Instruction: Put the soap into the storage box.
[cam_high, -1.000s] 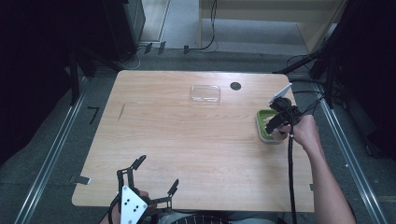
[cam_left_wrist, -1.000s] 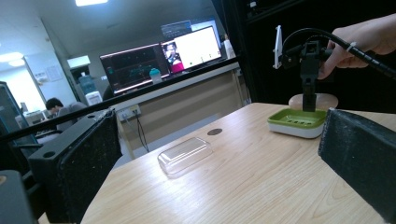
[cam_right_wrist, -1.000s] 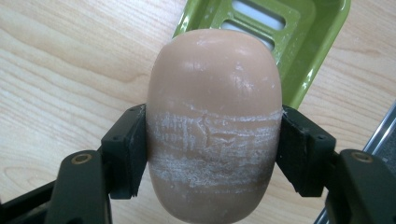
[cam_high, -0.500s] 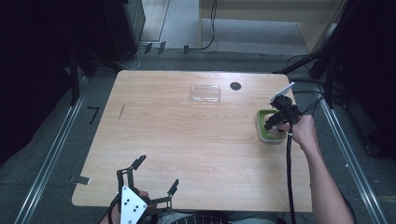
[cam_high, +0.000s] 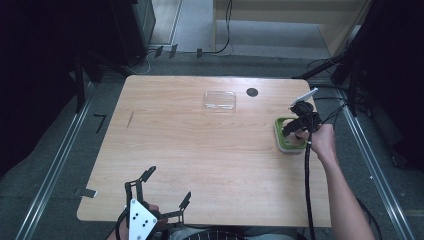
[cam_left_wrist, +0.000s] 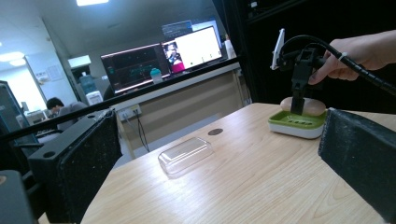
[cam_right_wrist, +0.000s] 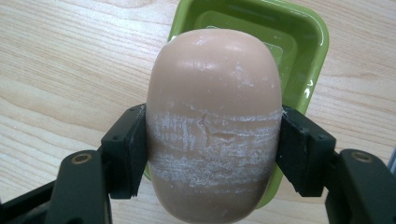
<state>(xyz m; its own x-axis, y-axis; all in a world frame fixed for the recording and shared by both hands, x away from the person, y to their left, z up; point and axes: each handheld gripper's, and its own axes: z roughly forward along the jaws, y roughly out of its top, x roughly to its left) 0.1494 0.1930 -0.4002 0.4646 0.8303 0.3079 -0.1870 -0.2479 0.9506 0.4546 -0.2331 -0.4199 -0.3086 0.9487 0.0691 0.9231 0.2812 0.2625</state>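
A pale wooden table (cam_high: 200, 150) is seen at the centre of the high view, ringed by grey floor, metal rails and dark equipment; cables are trailed across the floor at the top. In the left gripper view, monitors (cam_left_wrist: 163, 58) and a seated person (cam_left_wrist: 58, 109) are shown in the upper left, beyond the table's far edge. A clear lid (cam_high: 219, 100) is laid on the table at upper centre, with a dark round hole (cam_high: 252, 92) just right of it. At the right edge a green dish (cam_high: 289, 136) is set, and the soap (cam_right_wrist: 215, 121) is pinched between the jaws of the right gripper (cam_high: 295, 131) just above the dish. The left gripper (cam_high: 167, 197) is held at the lower left with its jaws spread and nothing between them. Against the earlier frames, little is changed: both grippers and the lid are found in nearly the same places.
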